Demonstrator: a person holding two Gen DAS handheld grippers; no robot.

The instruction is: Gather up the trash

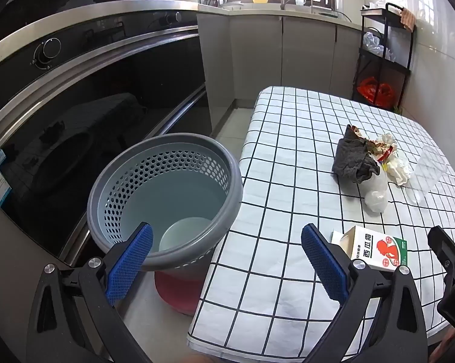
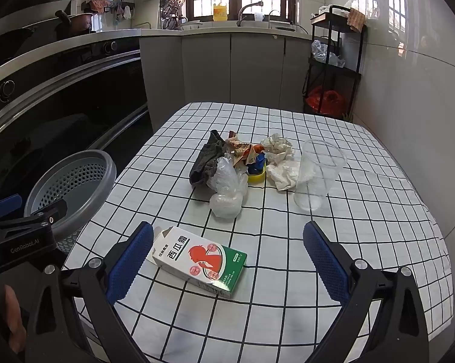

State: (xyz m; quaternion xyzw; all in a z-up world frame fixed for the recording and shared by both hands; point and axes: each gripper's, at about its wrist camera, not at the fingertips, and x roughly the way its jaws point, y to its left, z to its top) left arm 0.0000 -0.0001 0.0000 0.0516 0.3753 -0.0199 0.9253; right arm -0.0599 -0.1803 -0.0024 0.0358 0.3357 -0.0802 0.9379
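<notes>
The table (image 2: 333, 242), under a white cloth with a black grid, fills the right wrist view. The grey perforated trash basket (image 1: 167, 187) stands just beside its left edge. Only the left wrist view looks inside, where 1 pale bowl-like thing (image 1: 183, 236) lies at the bottom. Only the right wrist view shows the whole litter: 1 clear cup (image 2: 318, 175), dark rag (image 2: 207, 161), crumpled paper (image 2: 280, 163), plastic bag (image 2: 227, 190), and nearest, the green-and-white carton (image 2: 200, 260). The left gripper (image 1: 225, 267) and right gripper (image 2: 227, 267) both gape wide, holding nothing.
</notes>
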